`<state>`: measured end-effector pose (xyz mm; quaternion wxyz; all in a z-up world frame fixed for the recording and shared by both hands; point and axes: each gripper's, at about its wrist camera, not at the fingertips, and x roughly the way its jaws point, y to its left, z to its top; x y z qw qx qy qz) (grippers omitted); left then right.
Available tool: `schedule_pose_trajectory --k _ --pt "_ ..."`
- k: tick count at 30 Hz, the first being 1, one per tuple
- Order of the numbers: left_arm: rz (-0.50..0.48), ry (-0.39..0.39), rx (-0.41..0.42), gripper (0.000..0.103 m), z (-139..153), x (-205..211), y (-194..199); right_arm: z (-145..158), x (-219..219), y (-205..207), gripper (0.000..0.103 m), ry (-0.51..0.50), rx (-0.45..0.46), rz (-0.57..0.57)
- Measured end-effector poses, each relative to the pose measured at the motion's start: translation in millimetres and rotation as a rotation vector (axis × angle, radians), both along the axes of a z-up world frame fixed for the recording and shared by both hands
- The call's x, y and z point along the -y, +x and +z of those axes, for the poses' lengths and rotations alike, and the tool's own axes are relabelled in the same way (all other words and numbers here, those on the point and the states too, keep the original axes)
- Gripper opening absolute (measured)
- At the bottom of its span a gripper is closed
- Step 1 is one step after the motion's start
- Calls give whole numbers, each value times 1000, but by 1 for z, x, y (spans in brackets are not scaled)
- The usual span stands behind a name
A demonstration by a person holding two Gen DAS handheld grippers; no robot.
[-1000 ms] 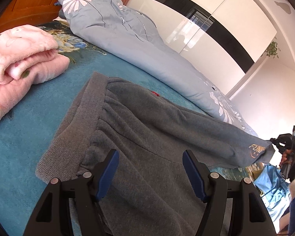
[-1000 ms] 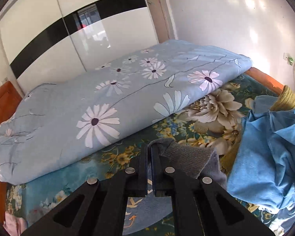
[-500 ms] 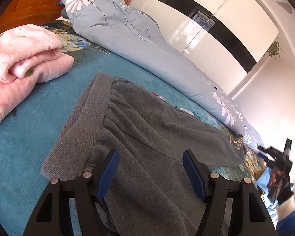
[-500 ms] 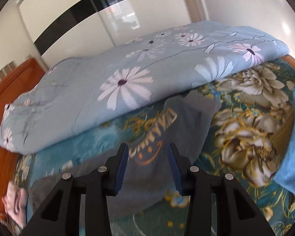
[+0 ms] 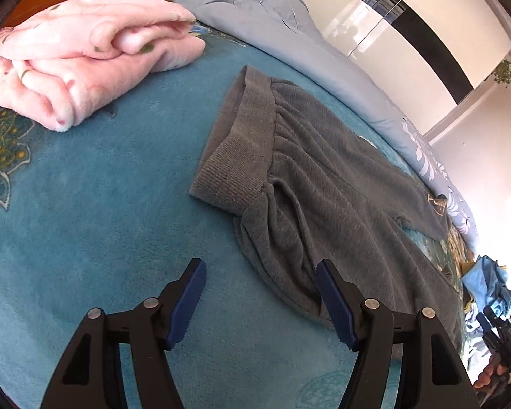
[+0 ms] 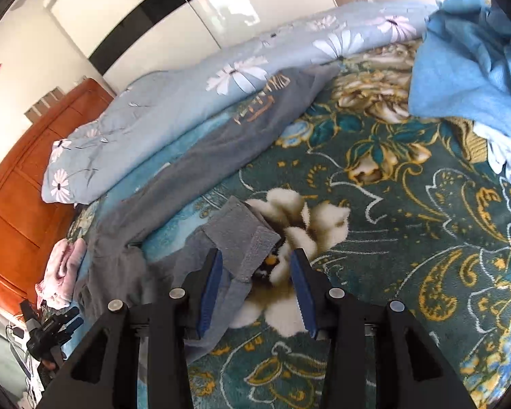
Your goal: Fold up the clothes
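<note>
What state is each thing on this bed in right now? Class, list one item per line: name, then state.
Grey sweatpants: spread flat, unfolded, legs apart.
Near leg cuff: lying between the right jaws, not gripped.
Pink blanket: folded.
Floral duvet: bunched along the bed's far side.
Blue clothes: crumpled, unfolded heap.
Left hand-held gripper: open, empty.
Right hand-held gripper: open, empty.

Sunlit bedroom, glossy white wardrobe (image 6: 160,13) with black band, orange wooden headboard (image 6: 20,184), pale walls

Orange lettering on the grey trousers (image 6: 221,143) leg; too distorted to read.
</note>
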<state>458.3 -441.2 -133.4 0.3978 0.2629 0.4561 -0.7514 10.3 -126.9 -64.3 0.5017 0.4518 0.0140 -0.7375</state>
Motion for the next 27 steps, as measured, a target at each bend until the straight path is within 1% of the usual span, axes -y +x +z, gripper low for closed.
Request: schedule_pose_trajectory --k 2,4,6,8,10,12,13,14,15,16,17,18,19,21,23,25,27 --pt "28 2 -7 71 -1 8 -7 -6 -1 5 47 41 2 21" --pt "30 5 -26 71 0 17 -17 -23 3 0 47 75 45 13" --pt "24 35 -27 71 -2 28 -27 -46 9 -10 47 87 102 -13" --pt "37 55 -39 71 -2 37 -30 -63 15 -16 47 36 176 -34" --pt "61 83 -83 71 -5 44 -27 -75 20 -20 48 -41 248 -42" --pt "90 111 -132 70 -9 48 -23 -78 29 -19 48 -74 282 -41" --pt "94 113 -142 70 -10 48 -23 -79 33 -19 48 -85 296 -41" --pt "94 109 -143 69 -11 49 -23 -80 38 -17 48 -82 292 -42" --pt "97 102 -136 65 -11 49 -23 -79 41 -14 46 -83 284 -38" --pt "107 97 -129 60 -11 49 -23 -78 44 -12 41 -88 278 -32" --pt "118 93 -127 45 -12 50 -21 -76 46 -11 25 -86 277 -30" --pt "128 95 -135 31 -13 51 -19 -73 47 -10 12 -80 278 -31" --pt "136 104 -150 28 -15 52 -16 -71 48 -9 11 -75 279 -32" --pt "155 117 -172 22 -16 52 -10 -58 41 -11 9 -82 246 -45" --pt "170 98 -185 20 -11 47 -2 -39 25 -17 8 -109 203 -79" --pt "176 68 -203 20 -3 42 5 -14 -6 -29 8 -169 132 -144" --pt "172 37 -196 19 3 36 13 10 -43 -46 8 -211 51 -246"
